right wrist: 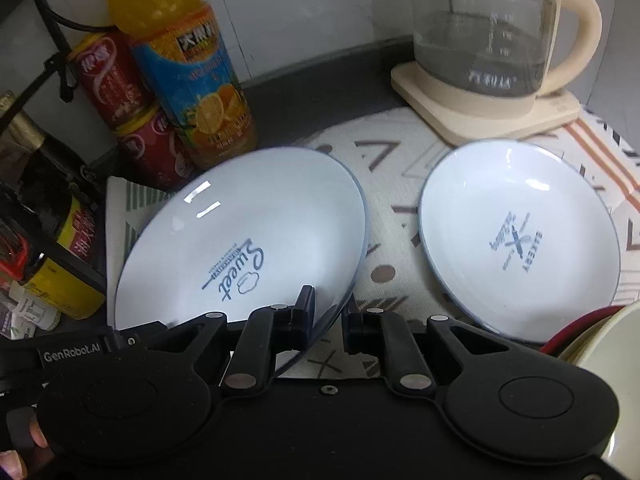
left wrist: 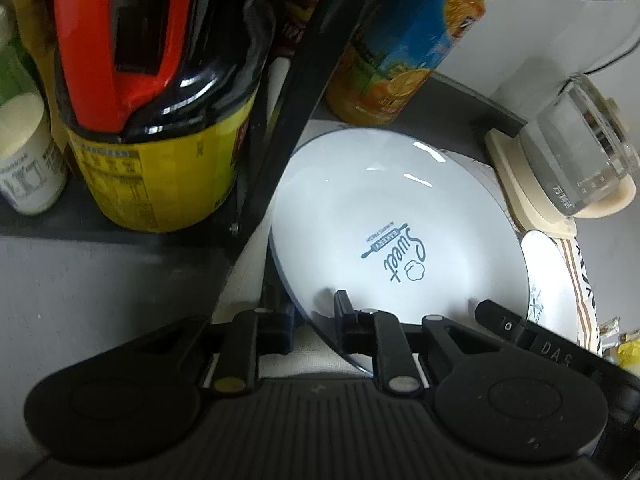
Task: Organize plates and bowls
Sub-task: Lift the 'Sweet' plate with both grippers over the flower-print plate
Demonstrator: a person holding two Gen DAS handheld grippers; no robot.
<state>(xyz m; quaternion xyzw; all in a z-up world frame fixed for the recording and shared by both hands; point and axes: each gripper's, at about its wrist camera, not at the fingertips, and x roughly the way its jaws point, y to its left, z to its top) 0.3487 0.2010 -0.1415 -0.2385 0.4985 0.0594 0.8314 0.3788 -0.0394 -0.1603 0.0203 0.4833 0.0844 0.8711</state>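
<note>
A white plate printed "Sweet" (left wrist: 396, 216) is tilted, its far edge raised. My left gripper (left wrist: 316, 316) is shut on its near left rim, one finger on top and one beneath. My right gripper (right wrist: 326, 314) is shut on the same "Sweet" plate (right wrist: 248, 232) at its near right rim; its tip also shows in the left wrist view (left wrist: 504, 320). A second white plate printed "Bakery" (right wrist: 520, 240) lies flat on the patterned cloth (right wrist: 392, 160) to the right, also seen in the left wrist view (left wrist: 548, 284).
A black rack (left wrist: 280, 120) at the left holds a dark bottle with a yellow label (left wrist: 160, 128) and a white jar (left wrist: 28, 152). An orange juice bottle (right wrist: 188, 64) and red cans (right wrist: 116, 80) stand behind the plate. A glass kettle (right wrist: 488, 28) is at back right. A bowl rim (right wrist: 600, 352) sits near right.
</note>
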